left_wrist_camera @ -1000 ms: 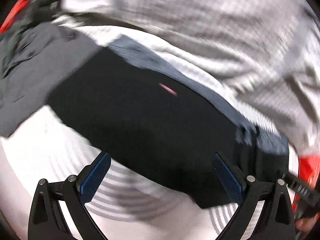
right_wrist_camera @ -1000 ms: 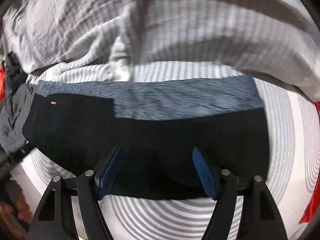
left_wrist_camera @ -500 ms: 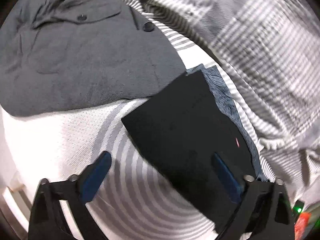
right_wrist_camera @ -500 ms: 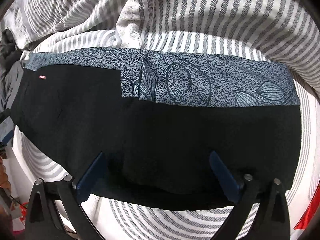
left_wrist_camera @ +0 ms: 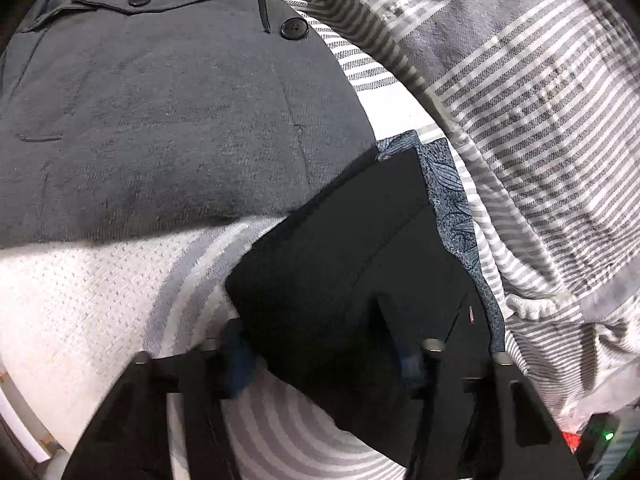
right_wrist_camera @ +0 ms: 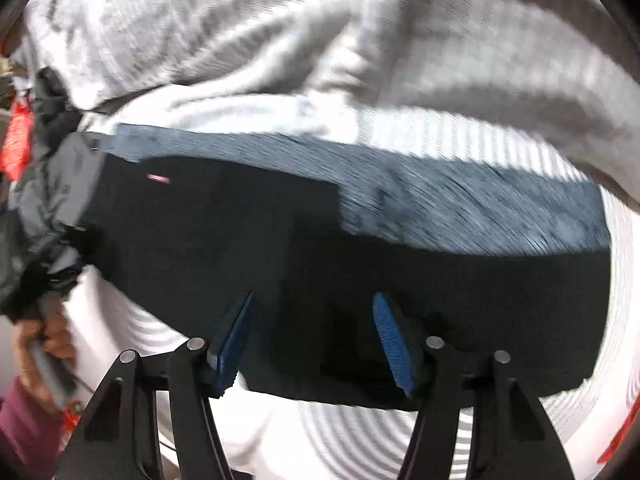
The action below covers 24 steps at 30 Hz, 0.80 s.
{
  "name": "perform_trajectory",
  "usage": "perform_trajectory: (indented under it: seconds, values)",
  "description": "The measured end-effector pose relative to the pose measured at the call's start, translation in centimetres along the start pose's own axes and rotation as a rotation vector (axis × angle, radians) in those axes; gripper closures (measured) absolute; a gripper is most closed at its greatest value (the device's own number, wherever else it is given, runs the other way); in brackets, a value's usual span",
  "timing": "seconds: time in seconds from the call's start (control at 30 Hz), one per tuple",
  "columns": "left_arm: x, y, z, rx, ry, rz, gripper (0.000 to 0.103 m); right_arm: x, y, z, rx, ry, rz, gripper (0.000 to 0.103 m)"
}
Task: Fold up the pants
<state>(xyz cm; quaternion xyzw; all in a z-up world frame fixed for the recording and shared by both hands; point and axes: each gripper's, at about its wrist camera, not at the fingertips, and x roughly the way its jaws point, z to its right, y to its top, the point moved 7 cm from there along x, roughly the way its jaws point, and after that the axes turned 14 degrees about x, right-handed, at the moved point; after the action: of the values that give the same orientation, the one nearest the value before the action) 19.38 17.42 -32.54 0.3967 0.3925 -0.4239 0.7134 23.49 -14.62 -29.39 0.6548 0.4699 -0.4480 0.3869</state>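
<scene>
Black fabric pants (right_wrist_camera: 320, 256), folded lengthwise, lay on the white ring-patterned bedspread (left_wrist_camera: 100, 280); left tongs (left_wrist_camera: 320, 344) and right tongs (right_wrist_camera: 312, 336) straddled their near edge, parted, crosswise folds remaining.

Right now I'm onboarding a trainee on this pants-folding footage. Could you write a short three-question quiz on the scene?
1. True or false: the left tool straddles an end of the black pants.
2. Which garment lies beside that end? A) gray buttoned garment B) red towel
3. Fill in: a blue ____-print fabric runs along the pants' far edge.

Key: 1 true; 2 A; 3 leaf
</scene>
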Motion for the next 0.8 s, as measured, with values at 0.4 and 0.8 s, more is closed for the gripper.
perform_trajectory:
  seconds: [0.4, 0.8]
  values:
    - [-2.1, -0.1, 4.2, 0.376, 0.157, 0.117, 0.077, 1.3, 2.1, -15.8, -0.176, 0.187, -0.181, 0.032]
    - [-2.5, -0.6, 5.8, 0.590, 0.210, 0.167, 0.077, 7.9, 3.1, -26.7, -0.248, 0.209, -0.369, 0.030]
